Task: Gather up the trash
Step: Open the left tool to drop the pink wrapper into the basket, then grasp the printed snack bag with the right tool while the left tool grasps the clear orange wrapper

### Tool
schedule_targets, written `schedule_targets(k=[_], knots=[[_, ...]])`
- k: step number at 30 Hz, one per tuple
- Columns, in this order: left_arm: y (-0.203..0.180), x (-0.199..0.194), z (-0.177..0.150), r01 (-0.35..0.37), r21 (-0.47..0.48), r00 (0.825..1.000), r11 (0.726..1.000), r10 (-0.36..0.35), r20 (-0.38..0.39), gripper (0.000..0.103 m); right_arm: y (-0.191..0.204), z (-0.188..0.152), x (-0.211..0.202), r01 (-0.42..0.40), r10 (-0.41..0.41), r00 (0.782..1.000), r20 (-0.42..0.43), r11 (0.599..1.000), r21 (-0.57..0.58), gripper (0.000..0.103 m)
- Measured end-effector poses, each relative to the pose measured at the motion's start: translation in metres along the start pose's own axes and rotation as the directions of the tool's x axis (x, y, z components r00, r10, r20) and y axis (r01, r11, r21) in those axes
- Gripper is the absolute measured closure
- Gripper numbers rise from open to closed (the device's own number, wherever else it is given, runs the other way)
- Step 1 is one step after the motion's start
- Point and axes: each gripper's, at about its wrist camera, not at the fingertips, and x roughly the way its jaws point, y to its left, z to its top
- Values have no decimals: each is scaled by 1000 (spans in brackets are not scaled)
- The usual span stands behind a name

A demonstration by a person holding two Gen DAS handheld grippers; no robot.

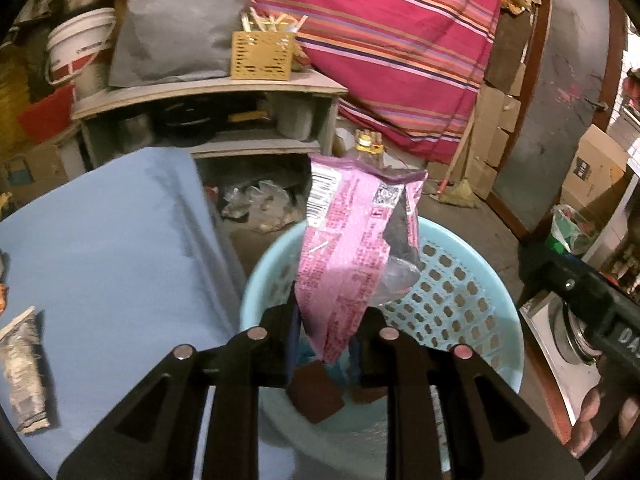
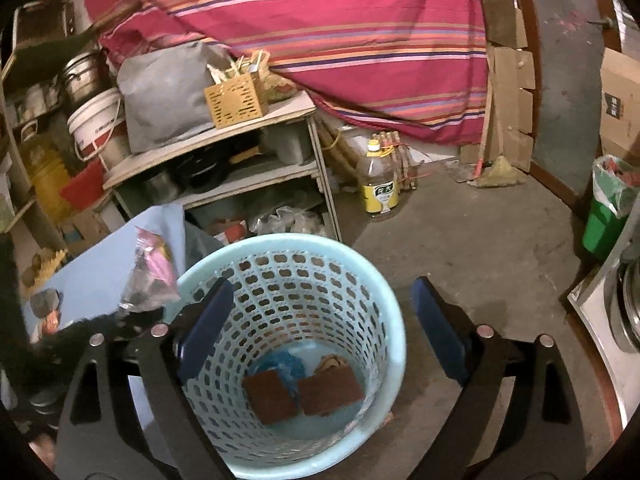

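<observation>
on the far left of the left wrist view a crumpled silver wrapper (image 1: 25, 372) lies on the blue table (image 1: 112, 248). just right of the table stands the light blue basket (image 1: 448, 292), its rim near the table edge. the left gripper (image 1: 330, 344) hangs over the basket with its jaws pinched tight on the bottom end of a pink snack wrapper (image 1: 352, 248), which stands up between them, torn open at the top right. under it, in the basket, brown pieces (image 1: 316, 394) show. at the right edge a hand (image 1: 604, 416) grips the other black tool.

in the right wrist view the pink wrapper (image 2: 154, 276) sits at the left, above the table (image 2: 92, 280), beside the basket rim (image 2: 224, 256). the right gripper (image 2: 320, 328) is over the basket, its jaws spread wide with nothing between them. on the basket floor lie two brown blocks (image 2: 270, 398), a blue scrap (image 2: 288, 364) and a tan scrap (image 2: 332, 362). further right, a yellow-labelled bottle (image 2: 378, 184) stands on the floor, and a green bin (image 2: 604, 216) is at the far right.
</observation>
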Motion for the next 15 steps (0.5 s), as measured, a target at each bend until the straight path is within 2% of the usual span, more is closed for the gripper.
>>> schedule_targets(k=[1,2,4,9,11,15], knots=[[-3,4,0,-2,5,1000,1000,2,-8,73,-2,0,-1,2,-2,1000,2,1000,8,14],[-4,8,0,-4,4,1000,1000,4,-13,57,-3,0,-1,3,-3,1000,3,1000,12,14],[-4,10,-2,-14,0,1000,1000,14,-14,40,-6,1,-2,8,-8,1000,1,1000,16,14],[7,9,-9,-12,-6,999,1000,12,-30,35,-9,2,-2,26,-26,1000,0,999,23,14],[11,2,-12,-13,-5,1000,1000,13,-24,28,-8,2,-2,27,-27,1000,0,999,18,14],[30,-20,-18,-21,-9,1000,1000,21,-9,25,6,1,1,37,-37,999,-1,999,-21,10]])
